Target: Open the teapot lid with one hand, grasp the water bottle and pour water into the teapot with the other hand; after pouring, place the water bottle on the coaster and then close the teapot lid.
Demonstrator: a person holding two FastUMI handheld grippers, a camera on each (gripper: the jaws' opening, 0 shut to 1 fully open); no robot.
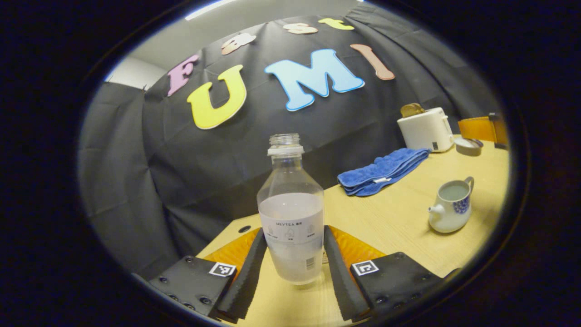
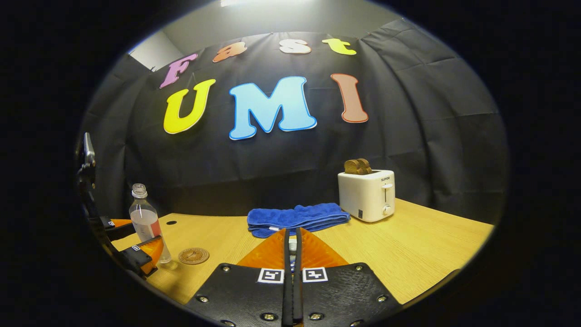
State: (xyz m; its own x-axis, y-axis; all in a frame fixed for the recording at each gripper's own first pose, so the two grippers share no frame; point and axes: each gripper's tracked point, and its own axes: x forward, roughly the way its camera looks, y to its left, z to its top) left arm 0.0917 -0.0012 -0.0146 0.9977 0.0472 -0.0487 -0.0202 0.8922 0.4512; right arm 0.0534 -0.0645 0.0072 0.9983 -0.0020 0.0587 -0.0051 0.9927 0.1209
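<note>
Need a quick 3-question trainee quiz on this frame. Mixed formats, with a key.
1. True or false: the teapot has its lid on.
2. What stands between the fingers of the left gripper? A) the folded towel B) the water bottle C) the toaster
3. Short answer: in the right gripper view, is the water bottle on the coaster yet?

Key:
1. False: the teapot is open, with water visible inside.
2. B
3. No, it is beside the coaster.
</note>
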